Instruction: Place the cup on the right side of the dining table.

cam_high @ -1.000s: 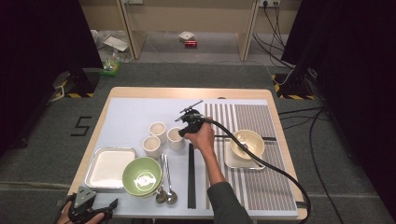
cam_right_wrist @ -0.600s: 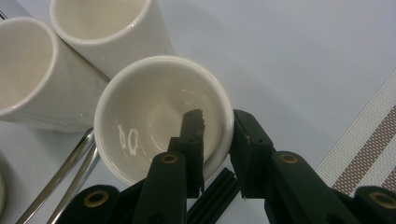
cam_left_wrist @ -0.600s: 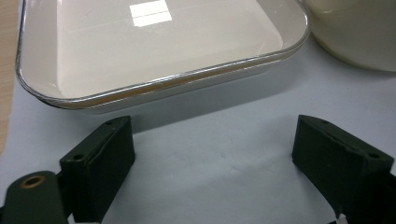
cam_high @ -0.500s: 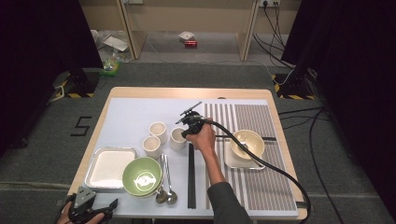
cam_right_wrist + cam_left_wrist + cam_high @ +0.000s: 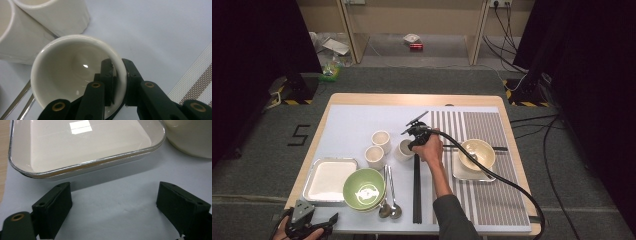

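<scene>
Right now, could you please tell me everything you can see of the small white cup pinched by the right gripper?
The small white glazed cup, ceramic by its look, is handleless, round-rimmed and empty. It stands on the pale blue mat, at the edge of the striped part, right of two matching cups. The right gripper clamps its wall, one jaw inside, one outside.

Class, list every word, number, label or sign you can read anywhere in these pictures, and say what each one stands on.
"5": a dark numeral marked on the grey floor, left of the table.
White emblem inside the green bowl: a pattern, too blurred to read as text.
Yellow-and-black hazard stripes on the floor by the dark stands: a marking, no words.
The cups, trays and both gripper views show no writing.
</scene>
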`<action>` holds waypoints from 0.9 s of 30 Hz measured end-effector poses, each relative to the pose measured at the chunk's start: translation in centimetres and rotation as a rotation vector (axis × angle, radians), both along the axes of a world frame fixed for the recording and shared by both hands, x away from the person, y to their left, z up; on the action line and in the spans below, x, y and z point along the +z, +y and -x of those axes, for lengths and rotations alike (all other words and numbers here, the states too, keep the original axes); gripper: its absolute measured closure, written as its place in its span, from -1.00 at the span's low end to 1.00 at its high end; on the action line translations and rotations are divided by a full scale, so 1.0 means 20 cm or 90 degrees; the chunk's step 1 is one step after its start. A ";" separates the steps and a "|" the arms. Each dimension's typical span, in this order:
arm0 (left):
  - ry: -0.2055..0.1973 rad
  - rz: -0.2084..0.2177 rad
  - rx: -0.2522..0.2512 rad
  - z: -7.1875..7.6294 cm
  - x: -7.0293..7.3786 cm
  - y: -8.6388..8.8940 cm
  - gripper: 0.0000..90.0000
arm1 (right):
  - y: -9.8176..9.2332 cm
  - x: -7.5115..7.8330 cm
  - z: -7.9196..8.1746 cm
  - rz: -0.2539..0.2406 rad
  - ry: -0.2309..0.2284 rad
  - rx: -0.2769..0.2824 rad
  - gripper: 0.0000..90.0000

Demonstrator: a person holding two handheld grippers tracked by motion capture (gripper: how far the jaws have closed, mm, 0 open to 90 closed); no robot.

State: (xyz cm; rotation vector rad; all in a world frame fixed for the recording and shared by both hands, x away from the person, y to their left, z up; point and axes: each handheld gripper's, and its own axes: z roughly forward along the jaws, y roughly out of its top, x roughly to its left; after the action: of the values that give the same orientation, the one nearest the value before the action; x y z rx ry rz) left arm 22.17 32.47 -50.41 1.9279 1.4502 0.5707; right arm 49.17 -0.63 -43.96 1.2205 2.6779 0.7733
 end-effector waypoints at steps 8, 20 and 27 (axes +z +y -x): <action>0.000 0.000 0.000 0.00 0.00 0.00 -0.74 | 0.00 0.00 -0.01 -0.008 -0.023 -0.009 0.80; 0.001 -0.001 0.000 0.00 0.00 0.00 -0.74 | 0.00 -0.03 0.01 0.001 0.006 0.001 0.79; 0.000 0.000 0.000 0.00 0.00 0.00 -0.74 | 0.00 -0.03 0.00 -0.004 -0.003 0.008 0.83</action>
State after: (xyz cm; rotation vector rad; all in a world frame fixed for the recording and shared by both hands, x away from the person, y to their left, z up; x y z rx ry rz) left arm 22.17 32.47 -50.41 1.9286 1.4502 0.5701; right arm 49.10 -0.57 -44.49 1.2026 2.6838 0.7860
